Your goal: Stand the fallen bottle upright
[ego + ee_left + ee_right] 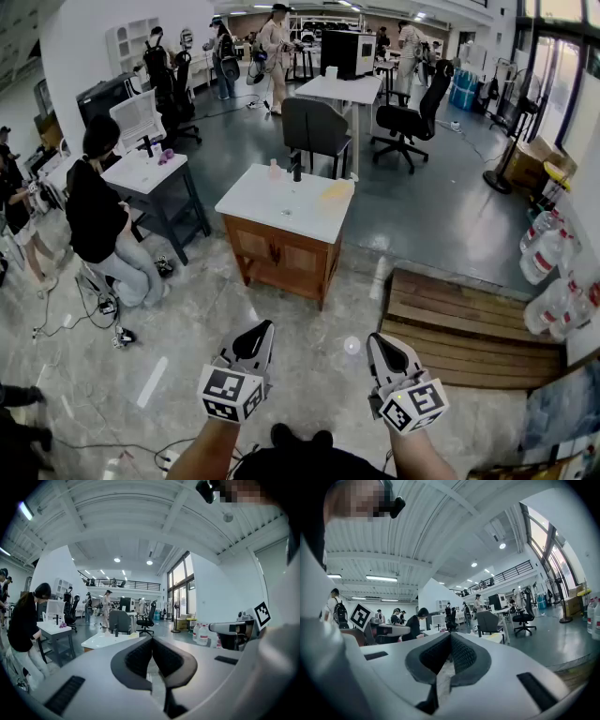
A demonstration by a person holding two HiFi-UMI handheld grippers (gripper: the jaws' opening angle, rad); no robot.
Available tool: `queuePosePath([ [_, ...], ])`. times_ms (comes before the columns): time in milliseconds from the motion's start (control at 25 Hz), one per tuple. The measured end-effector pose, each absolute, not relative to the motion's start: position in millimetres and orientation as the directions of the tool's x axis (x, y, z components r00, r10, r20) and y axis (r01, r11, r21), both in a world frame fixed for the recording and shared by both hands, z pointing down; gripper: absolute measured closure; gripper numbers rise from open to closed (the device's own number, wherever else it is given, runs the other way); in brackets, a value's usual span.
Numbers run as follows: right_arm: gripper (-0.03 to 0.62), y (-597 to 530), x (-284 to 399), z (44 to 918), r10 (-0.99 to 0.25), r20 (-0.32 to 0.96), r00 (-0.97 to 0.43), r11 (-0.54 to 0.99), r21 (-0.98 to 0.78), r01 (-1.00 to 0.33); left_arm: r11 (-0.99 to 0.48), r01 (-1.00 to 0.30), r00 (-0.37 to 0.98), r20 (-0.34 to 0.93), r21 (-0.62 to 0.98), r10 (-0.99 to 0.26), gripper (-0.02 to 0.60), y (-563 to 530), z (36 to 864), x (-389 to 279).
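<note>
A small wooden cabinet with a white top (281,208) stands some way ahead on the floor. On it a yellowish bottle (336,190) lies flat near the right edge, while a pale pink bottle (274,170) and a dark bottle (296,167) stand upright at the back. My left gripper (255,332) and right gripper (382,343) hang side by side well short of the cabinet, both shut with nothing between the pads. The left gripper view shows the white top (105,641) beyond the closed left gripper (151,641). The right gripper view shows the dark bottle (479,629) past the closed right gripper (451,637).
A person (98,220) sits at a white desk (141,173) to the left. A grey chair (314,131) stands behind the cabinet. A wooden pallet (469,328) and large water jugs (544,253) lie to the right. Cables (84,314) trail on the floor at left.
</note>
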State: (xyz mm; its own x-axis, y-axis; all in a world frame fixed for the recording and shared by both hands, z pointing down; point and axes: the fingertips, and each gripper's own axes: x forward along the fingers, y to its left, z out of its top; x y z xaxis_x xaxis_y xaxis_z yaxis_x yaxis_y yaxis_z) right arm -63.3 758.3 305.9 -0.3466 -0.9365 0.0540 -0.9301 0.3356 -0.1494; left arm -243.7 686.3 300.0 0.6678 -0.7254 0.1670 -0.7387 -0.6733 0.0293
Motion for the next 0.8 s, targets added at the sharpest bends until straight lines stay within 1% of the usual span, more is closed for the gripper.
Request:
queuePosePath([
  [480, 0.585, 775.7, -21.5, 310.7, -0.947, 0.039, -0.319, 0.309, -0.162, -0.937, -0.669, -0.742, 0.661, 0.195, 0.029, -0.725, 0.566, 699.2, 312.6, -213.8],
  [680, 0.583, 789.3, -17.2, 305.7, -0.945, 0.029, -0.325, 0.321, -0.083, -0.943, -0.682, -0.731, 0.673, 0.180, 0.019, -0.717, 0.566, 708.0, 313.6, -193.3],
  [800, 0.583, 788.5, -18.5, 308.0, -0.942, 0.034, -0.335, 0.331, -0.081, -0.940, -0.687, -0.726, 0.679, 0.173, 0.014, -0.714, 0.566, 704.0, 312.0, -186.6],
])
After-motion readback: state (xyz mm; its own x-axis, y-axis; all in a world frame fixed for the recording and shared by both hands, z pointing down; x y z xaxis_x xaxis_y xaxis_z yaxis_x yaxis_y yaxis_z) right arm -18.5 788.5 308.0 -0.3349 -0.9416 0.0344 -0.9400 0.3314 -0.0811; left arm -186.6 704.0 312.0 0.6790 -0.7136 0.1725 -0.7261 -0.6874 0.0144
